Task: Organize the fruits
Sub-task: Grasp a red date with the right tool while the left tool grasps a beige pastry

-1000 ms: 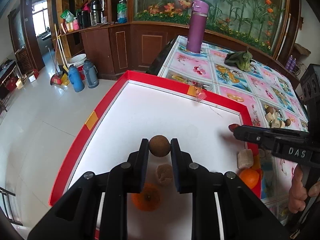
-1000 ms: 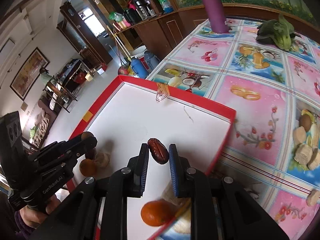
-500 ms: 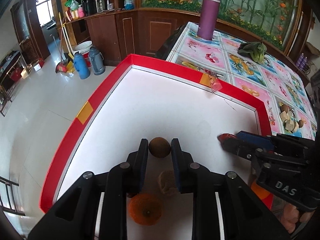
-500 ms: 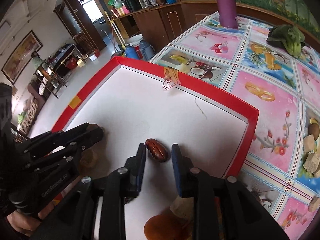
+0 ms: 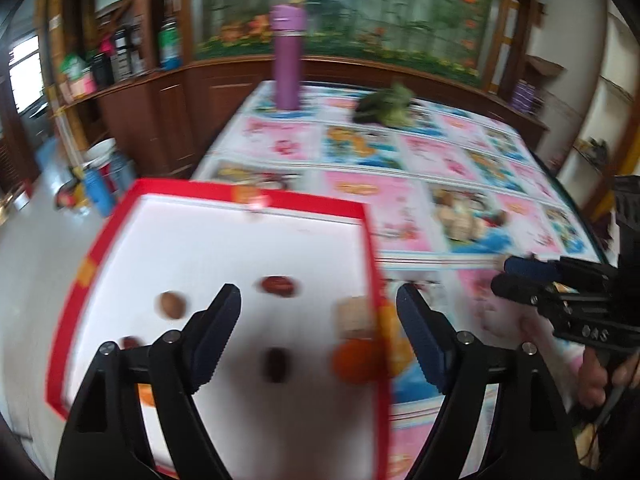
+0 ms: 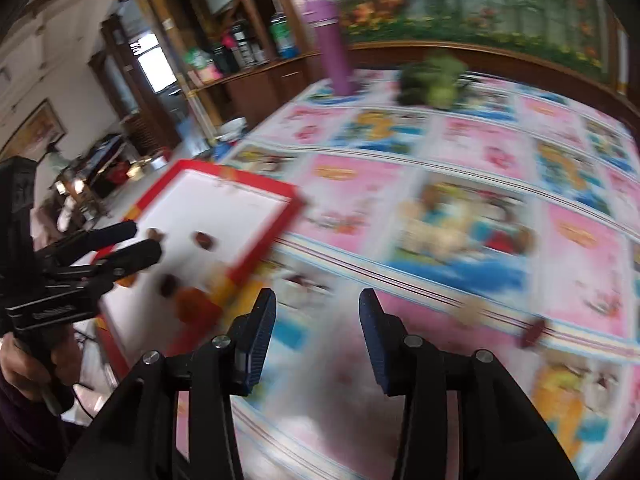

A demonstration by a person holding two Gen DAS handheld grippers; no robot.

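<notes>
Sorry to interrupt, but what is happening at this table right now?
A person is sorting fruit onto a red-rimmed white tray with two handheld grippers. Both the left gripper and the right gripper are open and empty. A round brown fruit and a reddish date lie on the tray.

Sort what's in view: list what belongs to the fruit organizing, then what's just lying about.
Job:
tray
brown fruit
red date
orange
left claw, open
right claw, open

Lying about:
purple flask
greens
tablecloth
</notes>
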